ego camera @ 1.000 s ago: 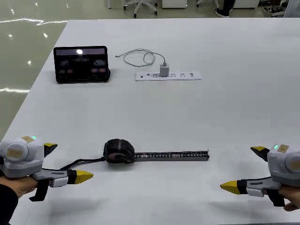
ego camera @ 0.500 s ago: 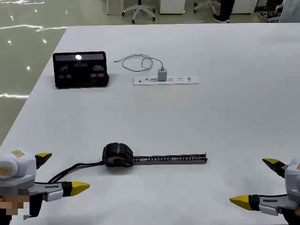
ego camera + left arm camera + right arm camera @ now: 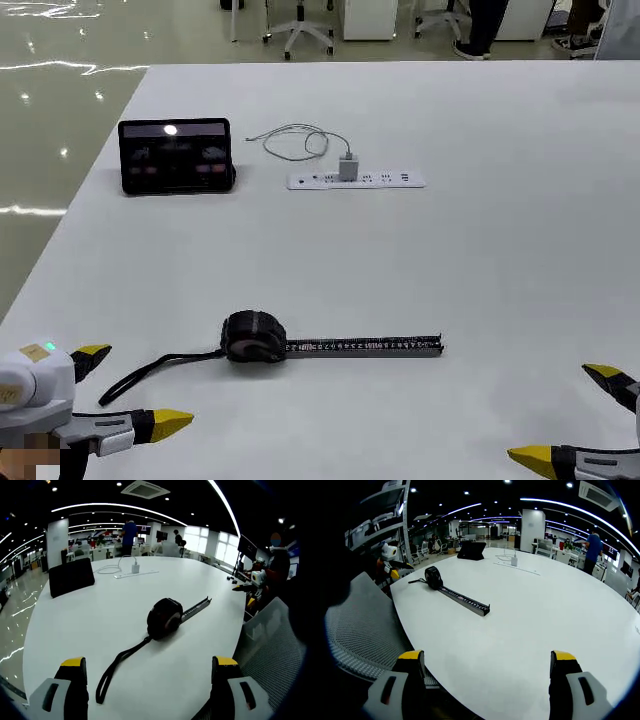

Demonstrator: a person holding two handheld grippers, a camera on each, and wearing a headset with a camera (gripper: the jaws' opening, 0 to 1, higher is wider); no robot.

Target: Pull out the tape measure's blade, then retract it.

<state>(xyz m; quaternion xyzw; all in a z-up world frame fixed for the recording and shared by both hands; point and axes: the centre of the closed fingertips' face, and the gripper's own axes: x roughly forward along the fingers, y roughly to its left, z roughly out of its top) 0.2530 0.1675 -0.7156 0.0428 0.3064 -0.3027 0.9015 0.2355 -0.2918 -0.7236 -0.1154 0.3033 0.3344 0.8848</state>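
Likely: tape measure (image 3: 252, 337), case hard and weighty, blade (image 3: 365, 347) springy; grasp case and blade tip; fingers of my left gripper (image 3: 135, 385) and right gripper (image 3: 562, 415) open, empty.

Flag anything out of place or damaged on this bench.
Nothing damaged or spilled. Only oddity: the tape measure lies untouched, its blade drawn out flat on the table, left hand-held gripper and right hand-held gripper both open, clear of it.
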